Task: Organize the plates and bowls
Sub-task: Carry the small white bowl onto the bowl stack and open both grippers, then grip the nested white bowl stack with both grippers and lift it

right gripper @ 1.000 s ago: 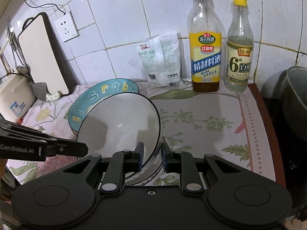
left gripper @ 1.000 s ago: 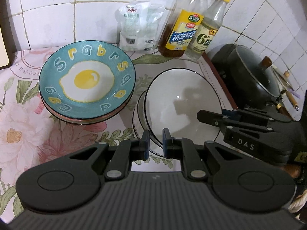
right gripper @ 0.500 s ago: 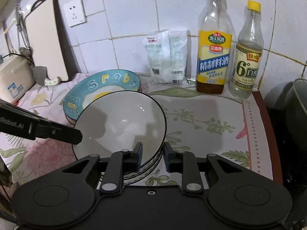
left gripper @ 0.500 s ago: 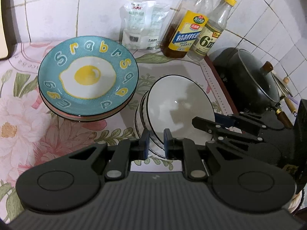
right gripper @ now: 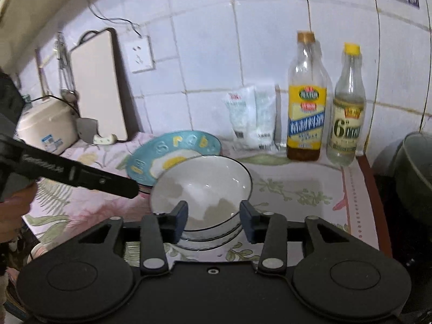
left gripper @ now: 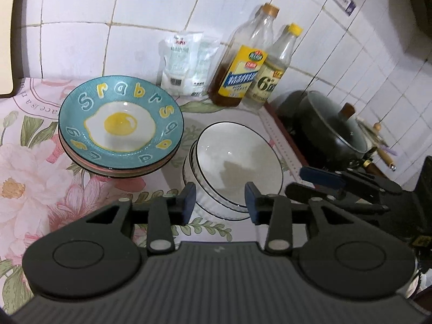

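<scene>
A stack of white bowls with black rims (left gripper: 237,162) sits on the floral cloth; it also shows in the right wrist view (right gripper: 202,189). To its left stands a stack of plates topped by a teal fried-egg plate (left gripper: 121,124), also in the right wrist view (right gripper: 172,154). My left gripper (left gripper: 219,201) is open and empty just in front of the bowls. My right gripper (right gripper: 213,220) is open and empty at the near rim of the bowls. Neither touches a bowl.
Two bottles (left gripper: 243,62) and a white bag (left gripper: 186,62) stand against the tiled wall. A black lidded pot (left gripper: 329,127) sits on the stove at right. A cutting board (right gripper: 97,86) and a rice cooker (right gripper: 46,127) stand at far left.
Both grippers have opened and let go of the top white bowl, which now rests in the stack. Both have drawn back and risen a little.
</scene>
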